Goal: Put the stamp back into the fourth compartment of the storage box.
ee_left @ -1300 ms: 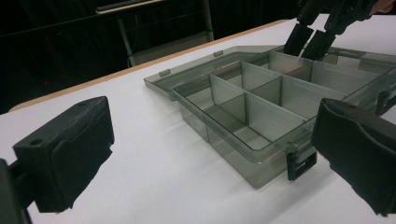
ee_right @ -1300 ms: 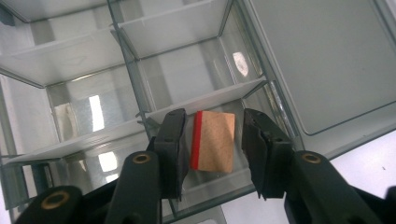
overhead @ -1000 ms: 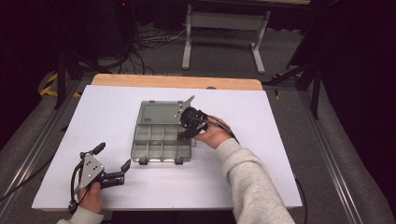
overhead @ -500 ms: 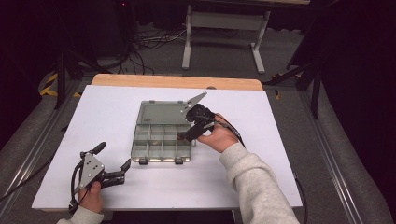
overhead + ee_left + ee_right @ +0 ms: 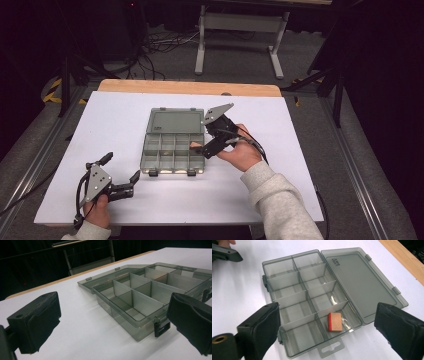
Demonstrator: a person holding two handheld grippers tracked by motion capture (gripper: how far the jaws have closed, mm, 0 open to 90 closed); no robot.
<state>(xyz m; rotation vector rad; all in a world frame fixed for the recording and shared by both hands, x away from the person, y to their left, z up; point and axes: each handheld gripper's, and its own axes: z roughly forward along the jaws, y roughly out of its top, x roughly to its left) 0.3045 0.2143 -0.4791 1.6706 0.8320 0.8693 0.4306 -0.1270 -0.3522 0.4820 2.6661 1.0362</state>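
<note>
A smoky clear organizer box [image 5: 172,152] lies open mid-table, its lid [image 5: 175,121] flat behind it. In the right gripper view a small wooden block with a red edge [image 5: 335,322] rests in a compartment at the near end of the box [image 5: 294,290], on the row next to the lid [image 5: 359,280]. My right gripper [image 5: 328,315] hovers over that end, open, with nothing between its pads. From above, it [image 5: 205,138] sits at the box's right edge. My left gripper [image 5: 120,168] rests open at the front left. Its view [image 5: 113,305] faces the box's latch corner [image 5: 160,328].
A white sheet [image 5: 300,150] covers the table, with a wooden strip [image 5: 190,87] along the far edge. Metal rails run down both sides. A stand and cables lie on the floor beyond. The left gripper's grey plate [image 5: 224,252] shows at the right gripper view's top left.
My right gripper has drawn back to the right, from over the box's right compartments to its right edge. The left gripper has stayed still.
</note>
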